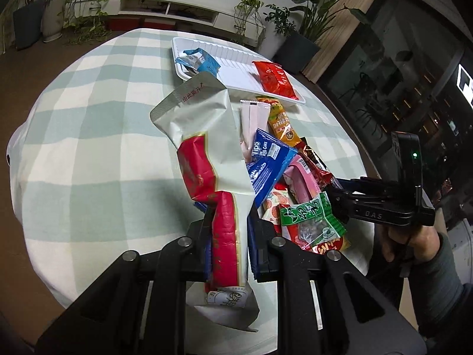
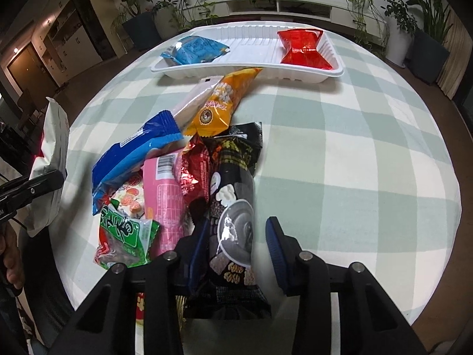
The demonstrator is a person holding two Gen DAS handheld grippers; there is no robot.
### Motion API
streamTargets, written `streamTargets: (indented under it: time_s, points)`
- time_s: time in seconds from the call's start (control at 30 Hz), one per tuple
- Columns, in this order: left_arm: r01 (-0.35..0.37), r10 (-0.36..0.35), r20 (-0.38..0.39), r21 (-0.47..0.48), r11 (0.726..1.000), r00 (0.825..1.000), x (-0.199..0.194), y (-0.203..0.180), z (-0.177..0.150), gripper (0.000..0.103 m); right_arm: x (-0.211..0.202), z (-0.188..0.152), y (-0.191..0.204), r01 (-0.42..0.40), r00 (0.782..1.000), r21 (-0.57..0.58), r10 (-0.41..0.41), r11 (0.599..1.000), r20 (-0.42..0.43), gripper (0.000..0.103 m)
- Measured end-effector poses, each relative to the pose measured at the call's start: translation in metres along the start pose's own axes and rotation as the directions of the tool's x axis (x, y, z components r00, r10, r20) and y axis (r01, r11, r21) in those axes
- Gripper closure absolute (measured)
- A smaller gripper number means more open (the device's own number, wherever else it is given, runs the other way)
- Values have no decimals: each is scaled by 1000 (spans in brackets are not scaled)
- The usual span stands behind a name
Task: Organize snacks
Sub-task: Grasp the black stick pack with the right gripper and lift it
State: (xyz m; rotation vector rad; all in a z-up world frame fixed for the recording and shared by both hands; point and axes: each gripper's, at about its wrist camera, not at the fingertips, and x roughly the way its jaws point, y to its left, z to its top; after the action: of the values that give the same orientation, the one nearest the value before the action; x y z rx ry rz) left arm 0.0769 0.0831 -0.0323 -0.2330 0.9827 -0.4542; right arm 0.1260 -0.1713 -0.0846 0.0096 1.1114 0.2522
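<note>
My left gripper point(image 1: 229, 222) is shut on a white and red snack packet point(image 1: 207, 136) and holds it up above the table; the packet also shows in the right wrist view point(image 2: 54, 136). My right gripper point(image 2: 236, 236) is open, its fingers either side of a black snack packet point(image 2: 235, 189) that lies in the snack pile. The pile holds a blue packet point(image 2: 133, 153), a pink one point(image 2: 167, 204), a green one point(image 2: 127, 236) and an orange one point(image 2: 224, 103). A white tray point(image 2: 251, 68) at the far side holds a light blue packet point(image 2: 195, 48) and a red packet point(image 2: 304, 48).
The round table has a green and white check cloth point(image 2: 340, 148). Potted plants point(image 2: 139, 26) and a low white cabinet point(image 2: 280, 6) stand beyond it. The table edge point(image 2: 443, 266) curves close on the right.
</note>
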Motion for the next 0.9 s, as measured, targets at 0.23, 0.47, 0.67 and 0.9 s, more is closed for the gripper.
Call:
streamTargets:
  time_s: [0.23,0.47,0.67,0.9]
  points:
    - [13,-13,2,1,1000,1000,3,-3,3,86,3,2,2,28,1000,-24,-27,999,16,78]
    - [27,-27,20,1,1000,999,-1,-4,7,86,-6,-5,-13,-17,998,64,13,998,54,80]
    - [42,-42,31,-6,999,999,-4,-3,11,86,-24,-12,-33,-57,993,167,38,984,113,80]
    - [47,-45,49,-22,999,998,-6,5,27,86,-36,-13,-67,-76,987,266,35,961,158,80]
